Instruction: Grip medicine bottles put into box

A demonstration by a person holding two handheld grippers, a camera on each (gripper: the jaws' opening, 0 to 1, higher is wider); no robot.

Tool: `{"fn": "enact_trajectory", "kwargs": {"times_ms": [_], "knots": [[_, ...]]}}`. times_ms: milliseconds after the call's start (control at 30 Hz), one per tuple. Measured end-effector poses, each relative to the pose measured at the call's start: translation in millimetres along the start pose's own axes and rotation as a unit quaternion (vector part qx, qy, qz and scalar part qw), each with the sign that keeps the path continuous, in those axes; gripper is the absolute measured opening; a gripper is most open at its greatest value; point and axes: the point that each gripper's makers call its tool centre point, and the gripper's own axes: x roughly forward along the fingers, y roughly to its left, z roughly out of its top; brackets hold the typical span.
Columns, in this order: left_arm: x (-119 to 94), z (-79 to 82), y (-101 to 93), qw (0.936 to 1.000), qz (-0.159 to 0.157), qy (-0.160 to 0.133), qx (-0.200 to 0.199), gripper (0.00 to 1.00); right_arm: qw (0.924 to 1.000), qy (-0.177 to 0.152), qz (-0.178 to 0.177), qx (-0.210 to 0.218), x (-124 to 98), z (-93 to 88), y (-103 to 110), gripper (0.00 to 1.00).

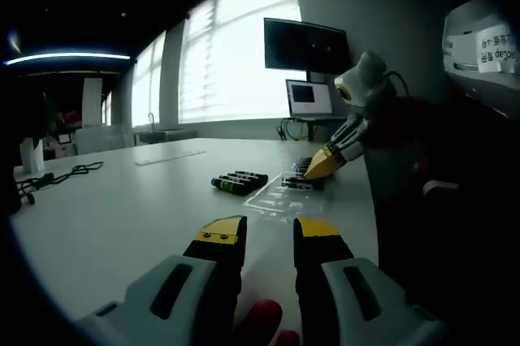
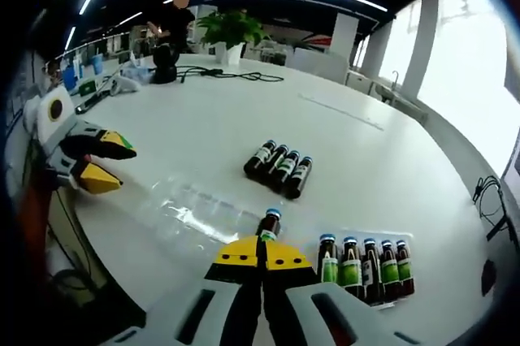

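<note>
Five dark green-labelled medicine bottles (image 2: pixel 366 266) are packed in the clear plastic tray box (image 2: pixel 388 301) near the table (image 2: pixel 195 118) edge. A sixth blue-capped bottle (image 2: pixel 268 225) is gripped by the closed right claw (image 2: pixel 262 255). The left claw (image 1: pixel 269 231) is held parted, empty. Four more bottles (image 2: pixel 279 166) lie mid-table.

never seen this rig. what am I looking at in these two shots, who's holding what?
No robot arm here: a person holds a two-jaw gripper in each hand, and a fisheye camera rides on each.

Left gripper view: the left gripper hangs open over the white table. The right gripper comes in from the right, over the clear plastic tray.

Right gripper view: the right gripper has its jaws together at a standing medicine bottle; whether it grips it, I cannot tell. Four bottles lie loose on the table. Five bottles sit in a row in the tray. The left gripper shows at the left, open.
</note>
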Motion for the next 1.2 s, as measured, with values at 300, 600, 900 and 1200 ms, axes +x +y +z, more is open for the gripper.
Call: {"fn": "enact_trajectory", "kwargs": {"times_ms": [300, 600, 900, 1200], "knots": [[0.0, 0.0, -0.1, 1.0000, 0.000, 0.000, 0.000, 0.17, 0.9999, -0.009, 0.004, 0.007, -1.0, 0.8, 1.7, 0.00], [0.2, 0.1, -0.4, 1.0000, 0.000, 0.000, 0.000, 0.17, 0.9994, -0.032, 0.002, 0.012, -6.7, 8.7, -5.2, 0.00], [1.4, 0.0, -1.0, 1.0000, 0.001, 0.001, 0.001, 0.17, 0.9978, -0.048, 0.025, 0.038, -5.0, 11.0, -7.9, 0.01], [1.9, -0.6, -0.2, 1.0000, 0.004, 0.002, 0.002, 0.17, 0.9967, -0.059, 0.035, 0.043, -4.2, 14.0, -11.7, 0.01]]}}
